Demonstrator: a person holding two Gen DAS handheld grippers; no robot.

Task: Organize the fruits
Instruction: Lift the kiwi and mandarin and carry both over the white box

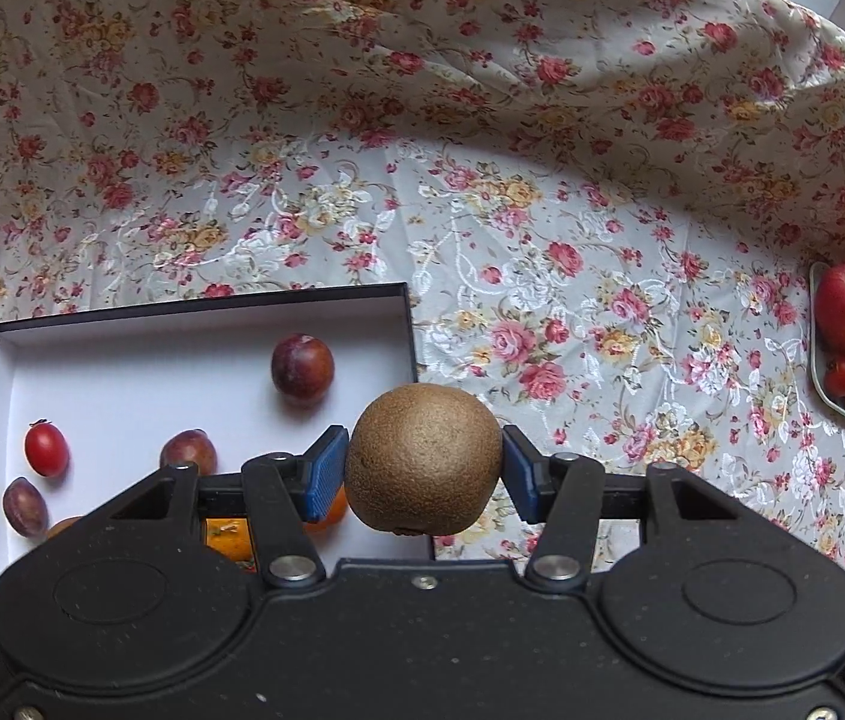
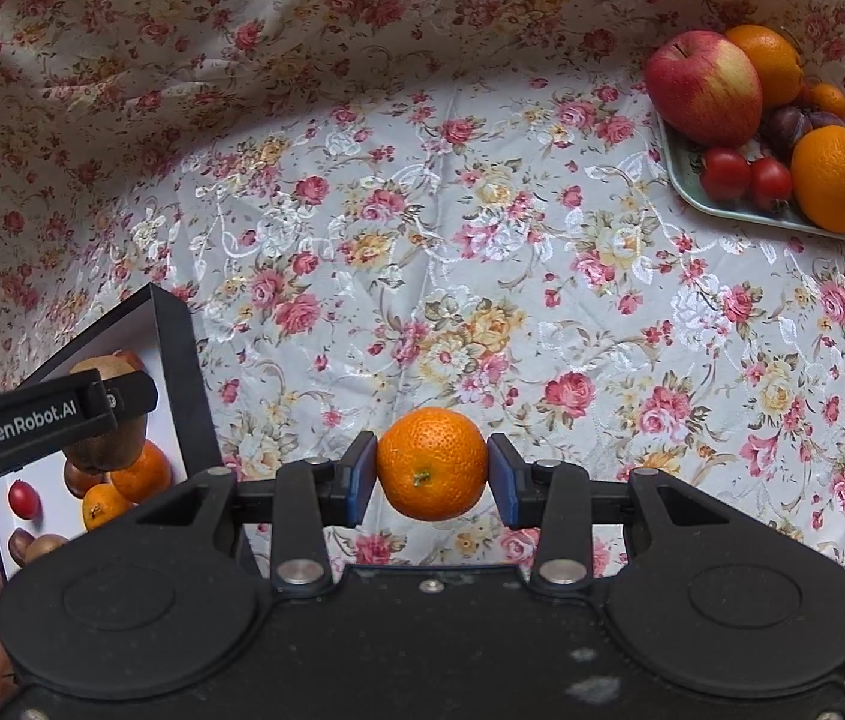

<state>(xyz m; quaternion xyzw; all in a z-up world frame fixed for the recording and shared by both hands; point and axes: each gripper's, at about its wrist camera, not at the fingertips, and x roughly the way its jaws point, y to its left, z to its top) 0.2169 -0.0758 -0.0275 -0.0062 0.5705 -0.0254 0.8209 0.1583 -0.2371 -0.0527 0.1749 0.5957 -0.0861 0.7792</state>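
Brown fuzzy kiwi (image 1: pixel 424 459) sits clamped between the blue pads of the left gripper (image 1: pixel 419 471), held over the near right edge of the dark-walled, white-lined box (image 1: pixel 194 303). Small round mandarin (image 2: pixel 432 463) is gripped likewise in the right gripper (image 2: pixel 431 471), above bare floral tablecloth (image 2: pixel 422 252). Pale green fruit tray (image 2: pixel 722 204) lies well apart, with open cloth between it and the box.
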